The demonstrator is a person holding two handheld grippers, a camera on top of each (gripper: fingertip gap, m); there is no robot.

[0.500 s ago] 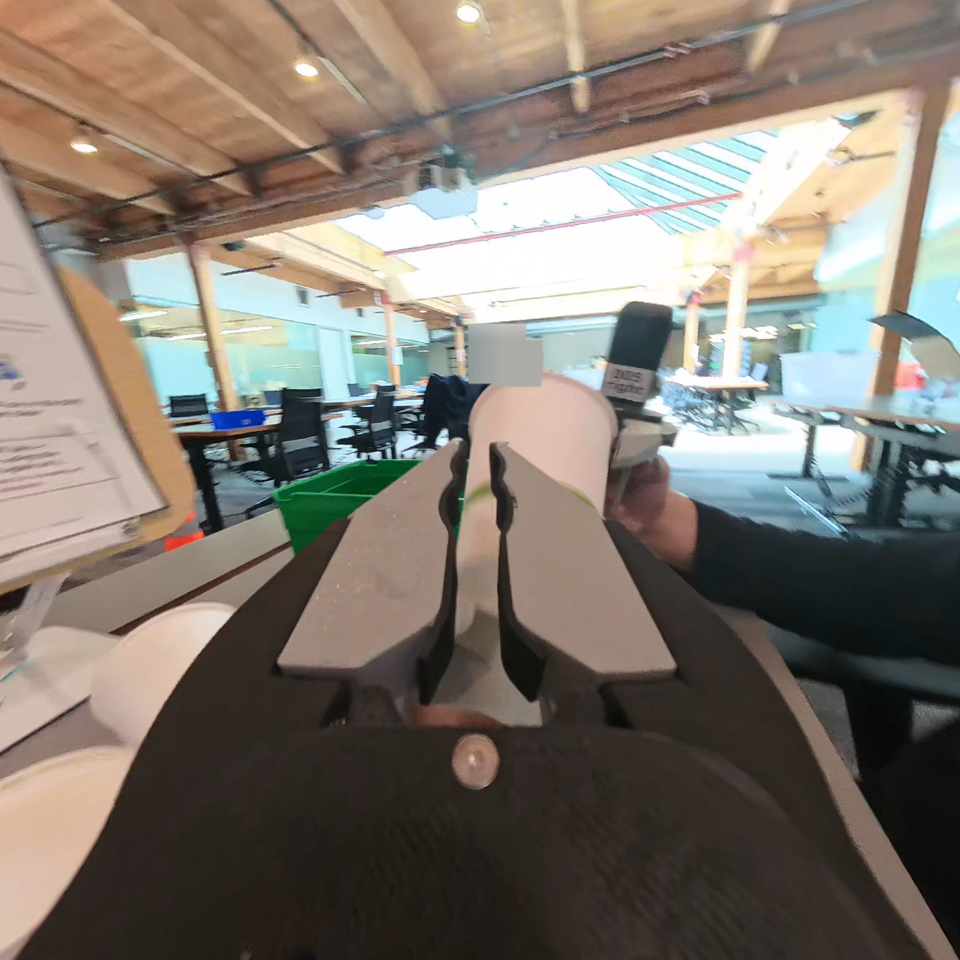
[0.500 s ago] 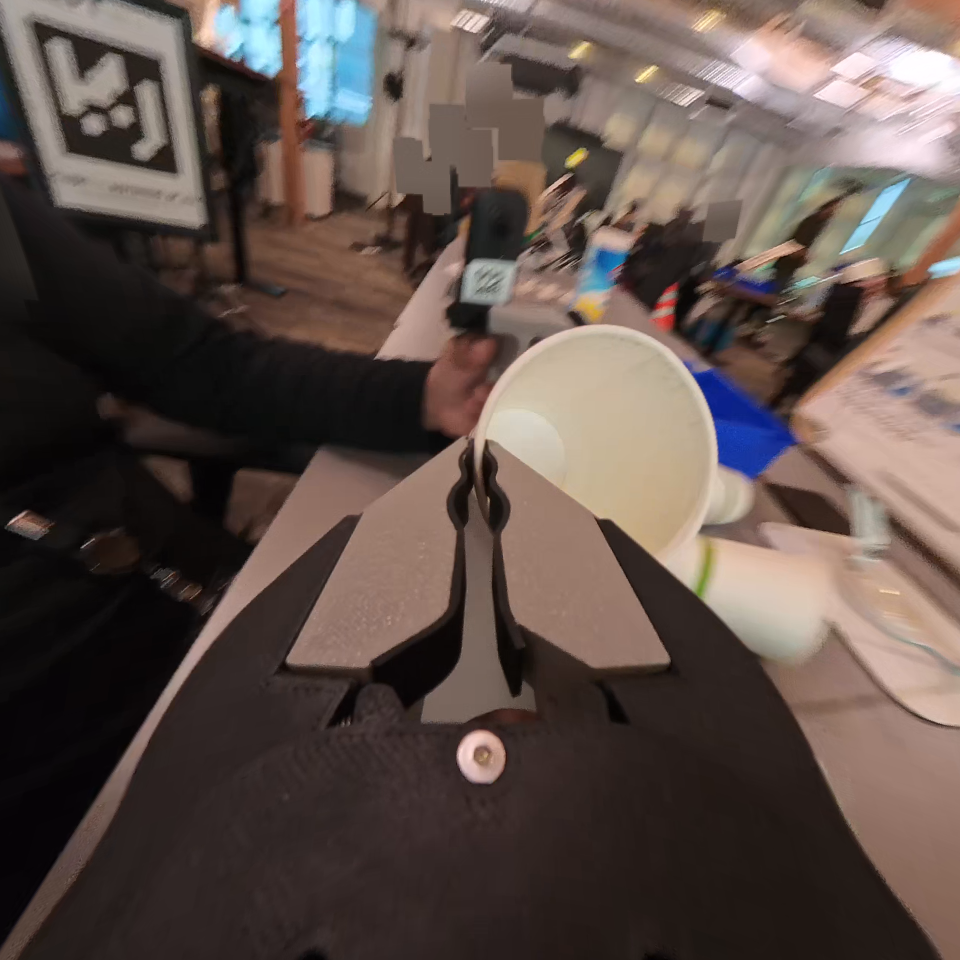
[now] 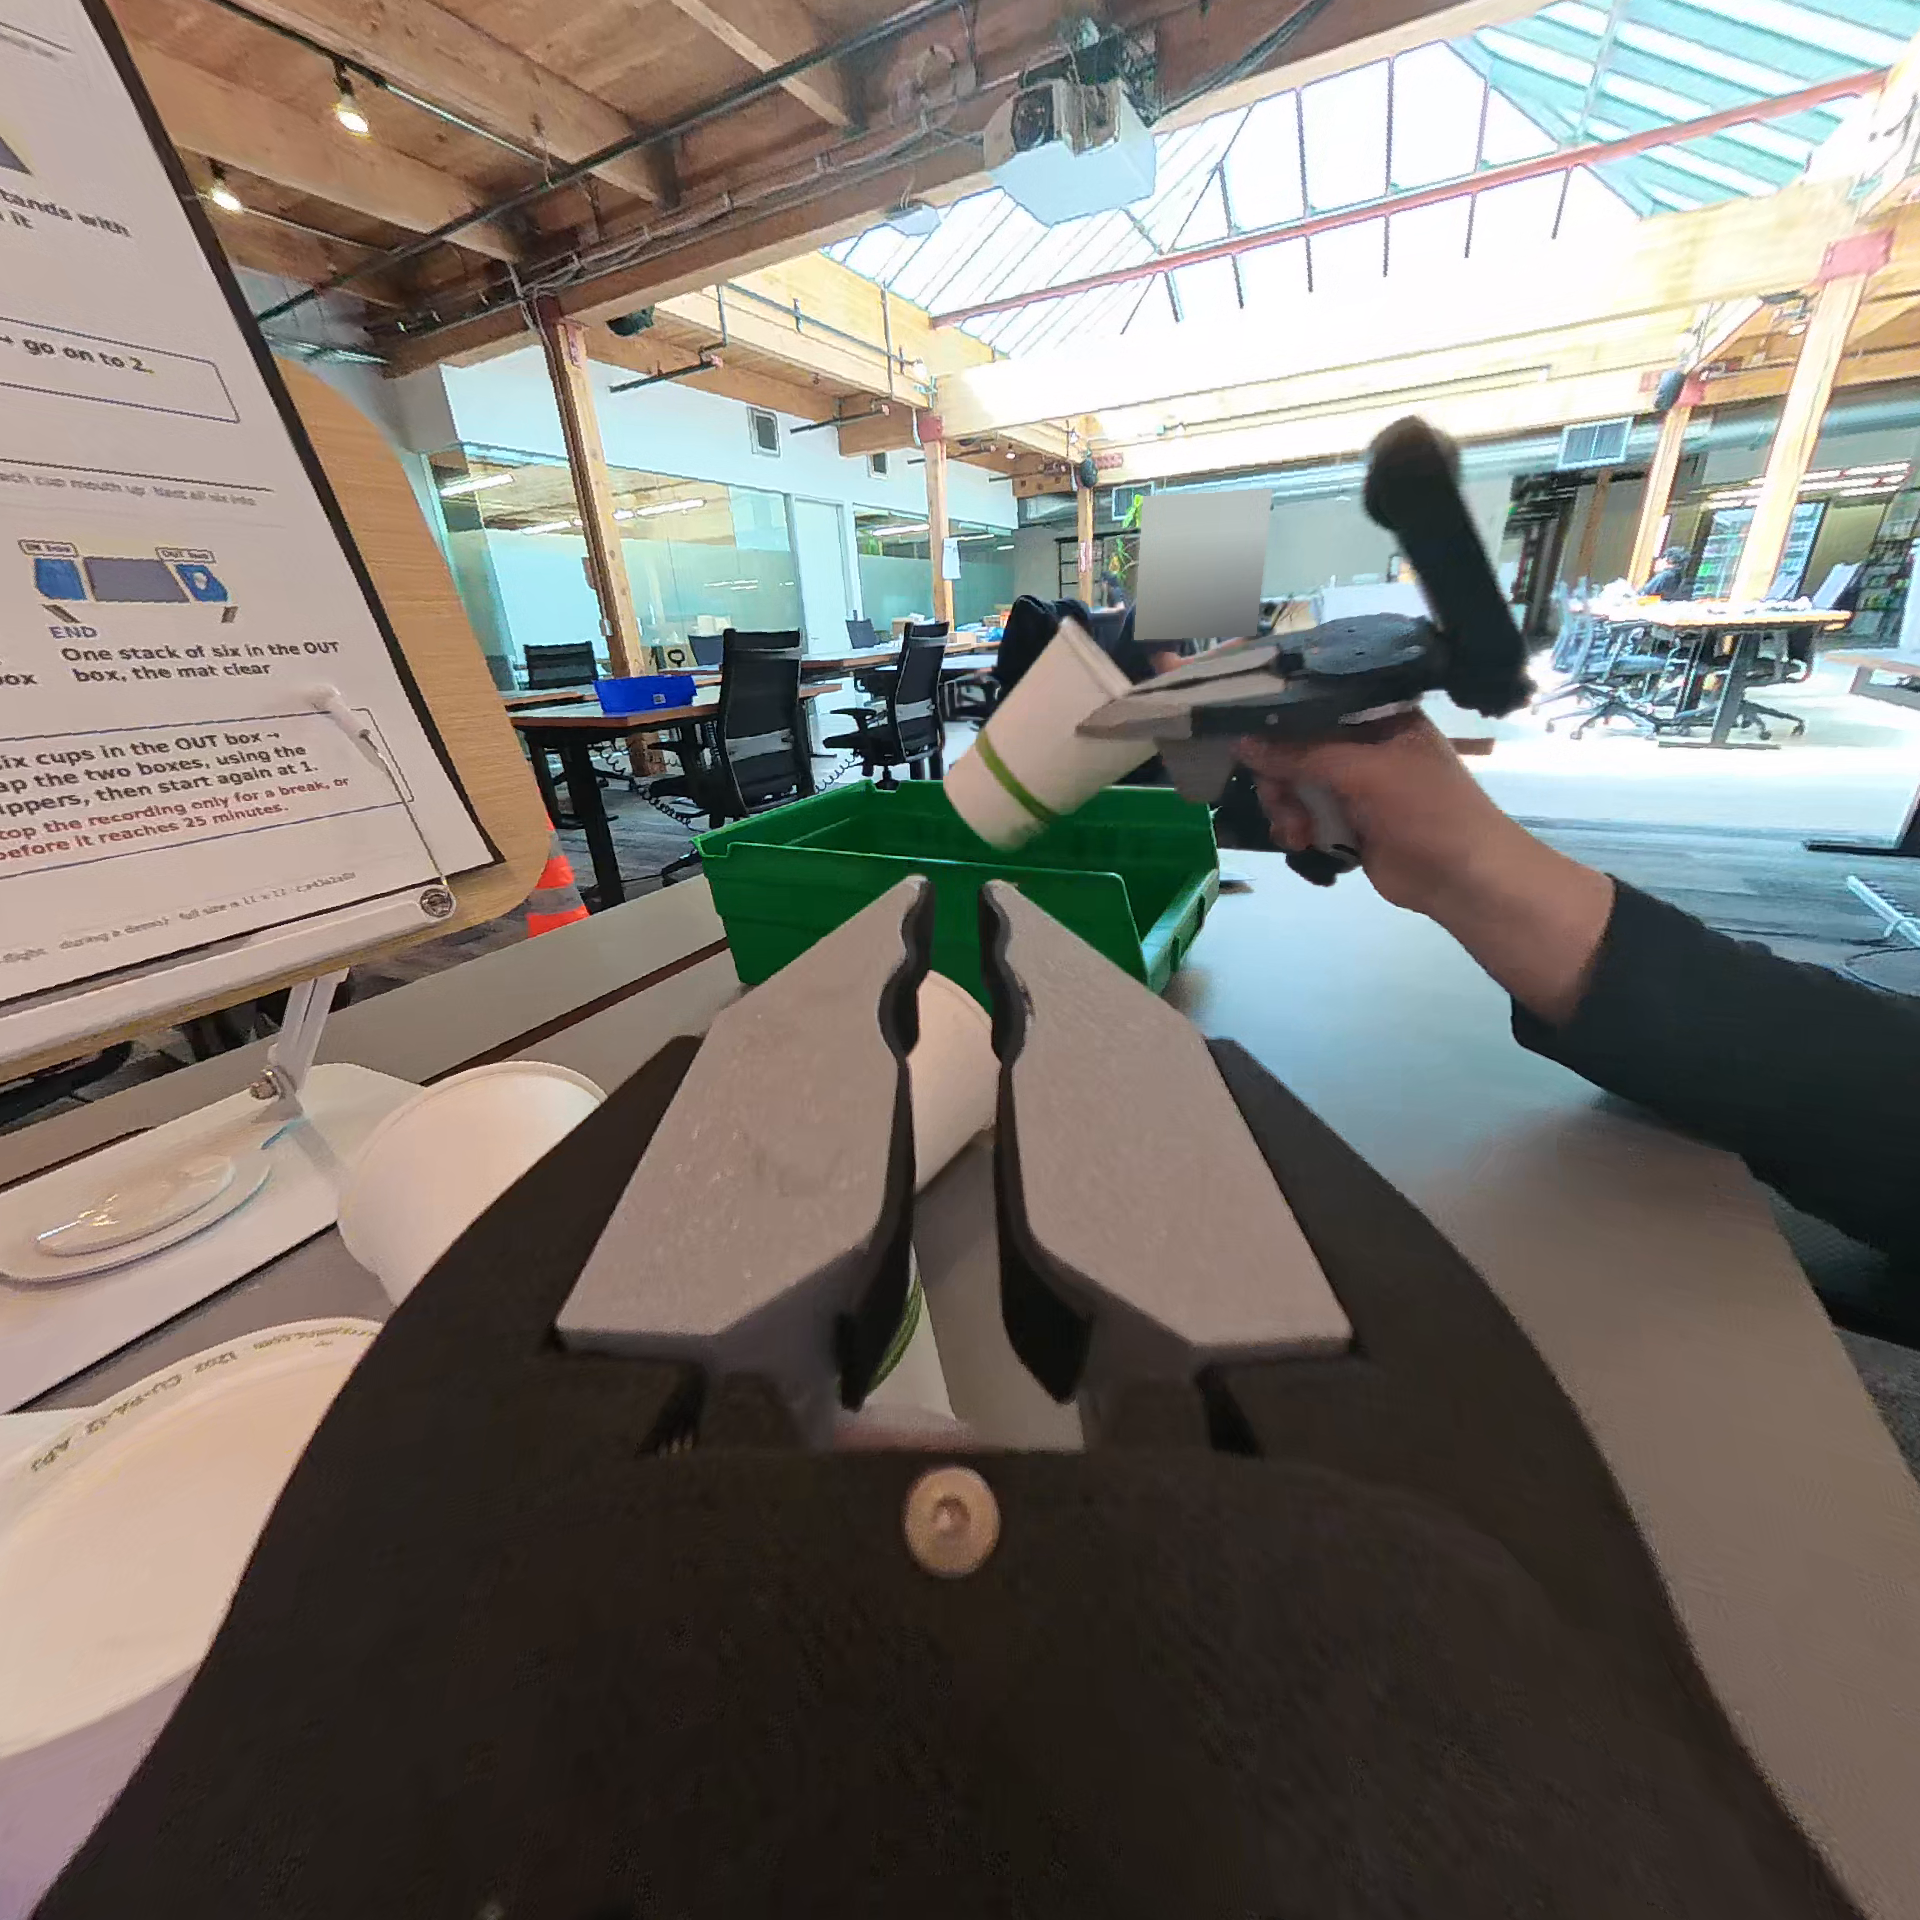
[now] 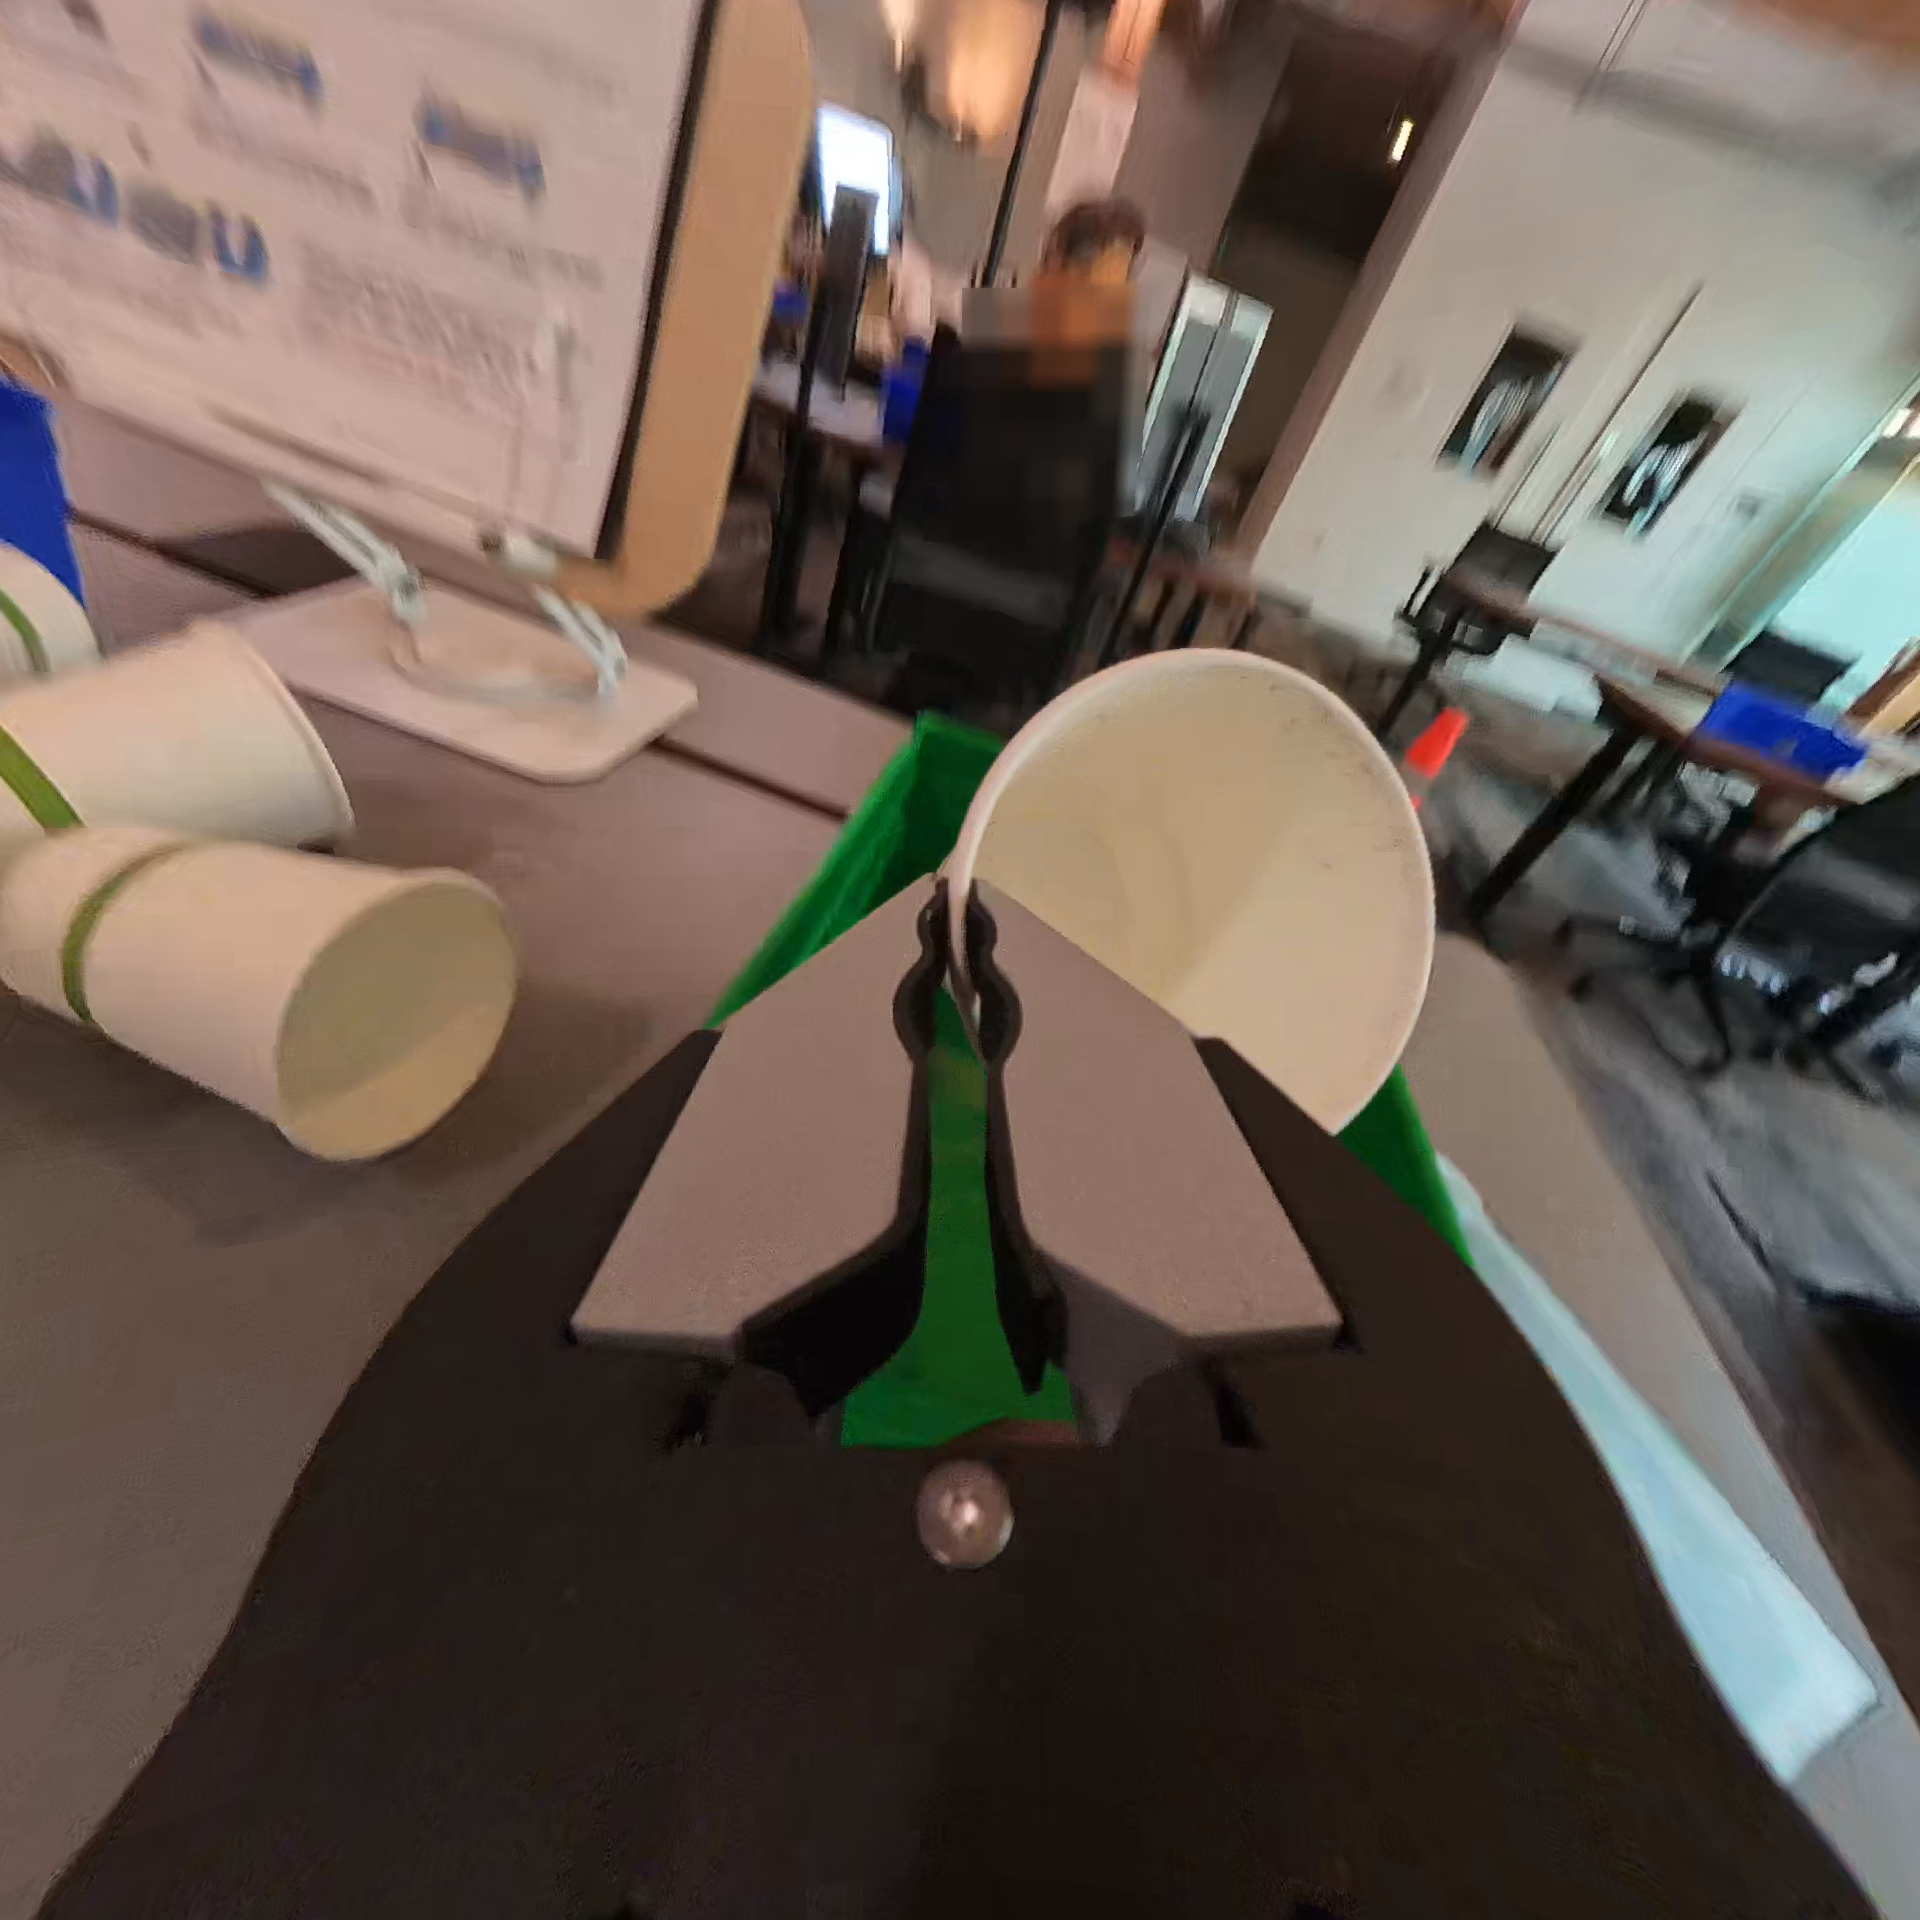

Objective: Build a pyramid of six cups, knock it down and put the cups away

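Note:
My right gripper (image 4: 961,925) is shut on the rim of a white paper cup (image 4: 1195,883) with a green band. It holds the cup tilted in the air over the green bin (image 4: 883,862). In the left wrist view this gripper (image 3: 1101,717) and cup (image 3: 1039,748) hang above the bin (image 3: 935,904). My left gripper (image 3: 956,925) has its jaws a narrow gap apart and holds nothing. It hovers over a cup (image 3: 945,1081) lying on its side on the table. More cups lie on their sides to the left (image 3: 457,1153) (image 4: 260,966) (image 4: 177,738).
A printed sign on a stand (image 3: 156,520) rises at the left of the grey table (image 3: 1403,1091). A blue bin (image 4: 31,468) sits at the far left of the right wrist view. A person's hand and dark sleeve (image 3: 1662,997) reach across from the right. Office desks and chairs lie beyond. The left gripper's tips are roughly 30 centimetres from the right gripper's.
My right gripper has swung the cup away from in front of the left gripper to above the green bin. My left gripper has come down over a lying cup.

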